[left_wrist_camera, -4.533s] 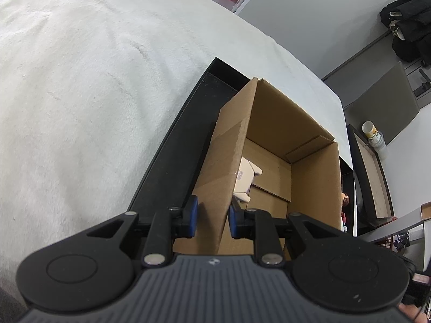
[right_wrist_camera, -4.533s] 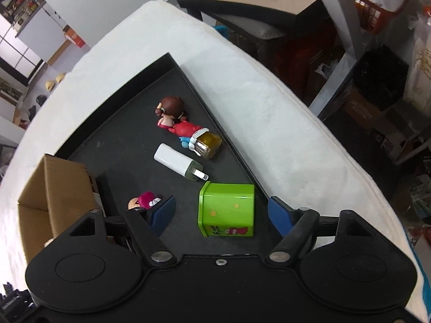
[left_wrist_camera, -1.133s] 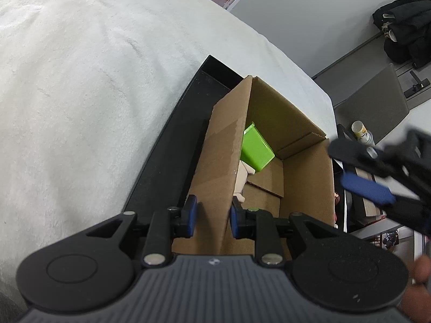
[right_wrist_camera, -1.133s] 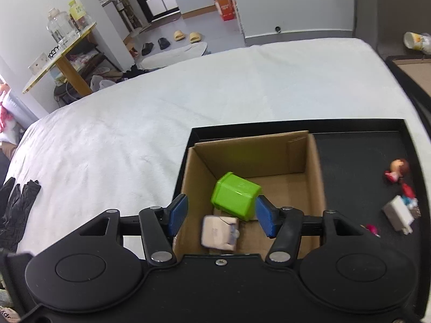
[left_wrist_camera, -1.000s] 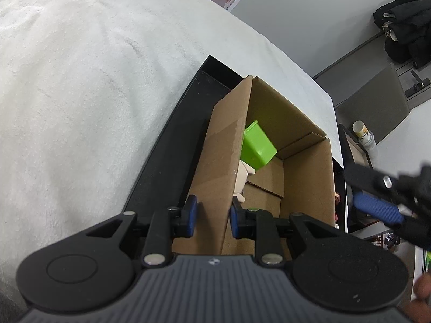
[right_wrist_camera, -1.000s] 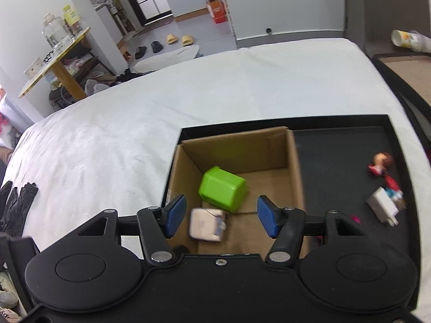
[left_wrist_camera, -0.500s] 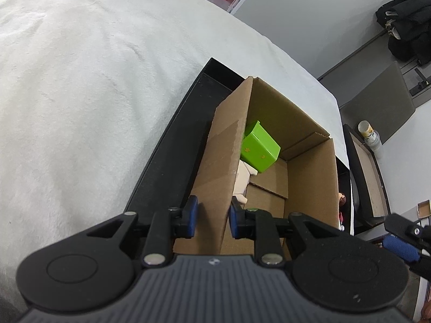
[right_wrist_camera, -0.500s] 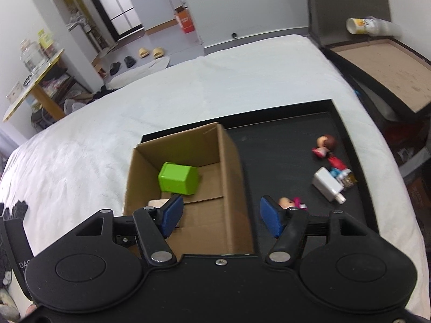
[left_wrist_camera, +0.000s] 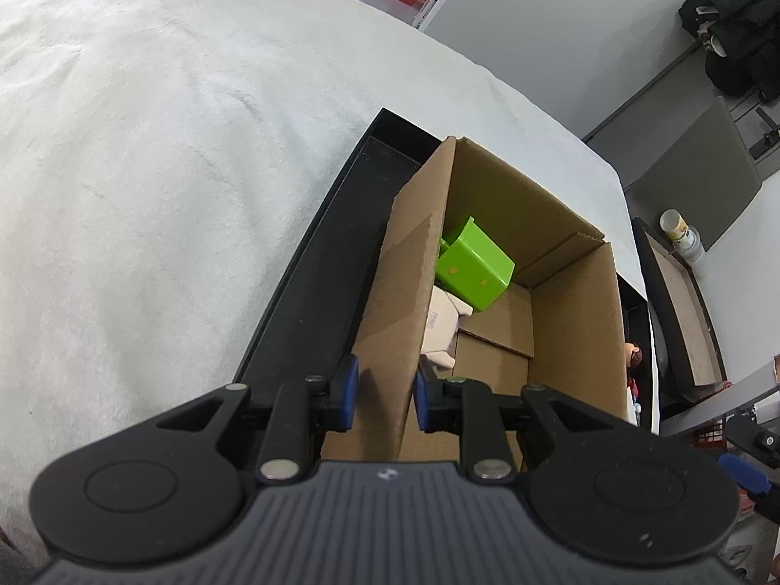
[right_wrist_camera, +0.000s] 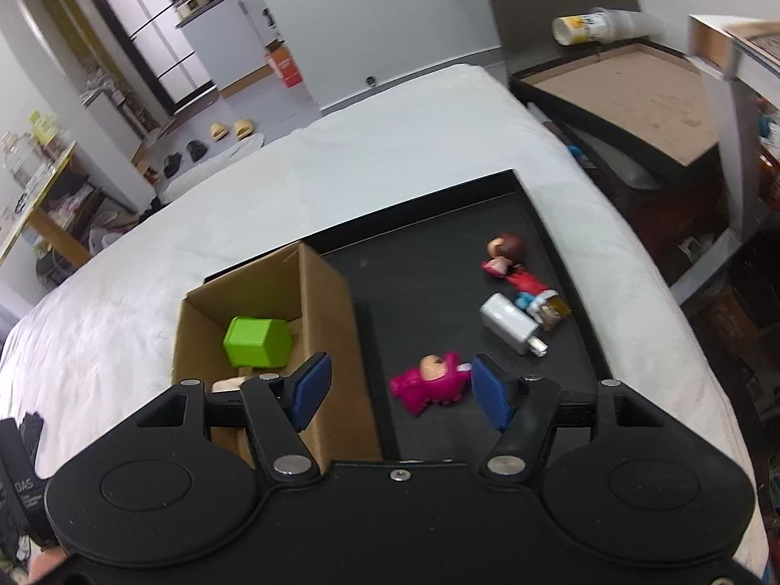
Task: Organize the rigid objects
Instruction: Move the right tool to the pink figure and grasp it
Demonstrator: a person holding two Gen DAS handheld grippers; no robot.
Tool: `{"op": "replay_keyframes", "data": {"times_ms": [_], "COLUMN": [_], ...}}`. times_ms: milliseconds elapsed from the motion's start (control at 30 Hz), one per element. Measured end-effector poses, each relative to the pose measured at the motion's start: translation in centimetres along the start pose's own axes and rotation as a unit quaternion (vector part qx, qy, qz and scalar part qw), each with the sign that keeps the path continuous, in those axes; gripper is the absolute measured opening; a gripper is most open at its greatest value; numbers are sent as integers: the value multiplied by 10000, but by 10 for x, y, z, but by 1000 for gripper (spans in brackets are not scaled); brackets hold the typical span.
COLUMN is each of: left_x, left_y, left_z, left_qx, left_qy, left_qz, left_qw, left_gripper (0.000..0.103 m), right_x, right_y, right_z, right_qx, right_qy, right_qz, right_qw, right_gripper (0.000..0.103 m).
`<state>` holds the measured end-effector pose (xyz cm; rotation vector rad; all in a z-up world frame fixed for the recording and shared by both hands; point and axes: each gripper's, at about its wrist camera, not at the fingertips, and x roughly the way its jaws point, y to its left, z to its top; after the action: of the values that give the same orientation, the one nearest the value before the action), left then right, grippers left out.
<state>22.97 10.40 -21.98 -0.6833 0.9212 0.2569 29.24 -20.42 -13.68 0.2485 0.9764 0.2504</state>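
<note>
A cardboard box (left_wrist_camera: 570, 321) (right_wrist_camera: 331, 312) stands at the left end of a black tray (right_wrist_camera: 429, 287). Inside it lie a green box (left_wrist_camera: 475, 263) (right_wrist_camera: 257, 342) and a cream object (left_wrist_camera: 441, 326). My left gripper (left_wrist_camera: 385, 392) is shut on the box's near left wall. My right gripper (right_wrist_camera: 397, 390) is open and empty above the tray, with a pink figurine (right_wrist_camera: 431, 382) lying between its fingers. A white charger (right_wrist_camera: 512, 324), a brown-haired doll (right_wrist_camera: 504, 253) and a small red and blue figure (right_wrist_camera: 534, 290) lie further right on the tray.
The tray sits on a white fluffy cover (left_wrist_camera: 146, 170) (right_wrist_camera: 390, 161). A dark side table (right_wrist_camera: 629, 92) with a lying cup (right_wrist_camera: 585, 29) stands off the right edge. Shoes and shelves are on the floor beyond.
My right gripper has swung right, from over the cardboard box to over the tray's loose toys, still open. The green box stays in the carton. My left gripper keeps its hold.
</note>
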Motion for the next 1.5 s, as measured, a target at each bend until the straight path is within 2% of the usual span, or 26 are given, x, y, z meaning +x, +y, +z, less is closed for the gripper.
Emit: {"op": "replay_keyframes", "data": {"times_ms": [500,767,1100,1500], "left_x": [-1,-2,-3,-2], "left_y": [-1,4,9,12], "left_z": [-2,1,2,4], "left_qx": [22,-55,-29,-13], "left_qy": [-94,-123,-106,-84], "left_qz": [22,26,-78,-202], "left_qw": [10000,9999,9999,9998], "left_gripper": [21,21,21,21], "right_x": [22,50,98,137], "right_y": [-42,-50,-34,-18], "right_z": [-1,-5,-8,-14], "right_qx": [496,716,778,726], "right_qy": [109,408,678,846], "right_qz": [-56,-44,-208,-474], "right_qw": [9987,9966,9944,9926], "right_gripper": [63,63,68,69]}}
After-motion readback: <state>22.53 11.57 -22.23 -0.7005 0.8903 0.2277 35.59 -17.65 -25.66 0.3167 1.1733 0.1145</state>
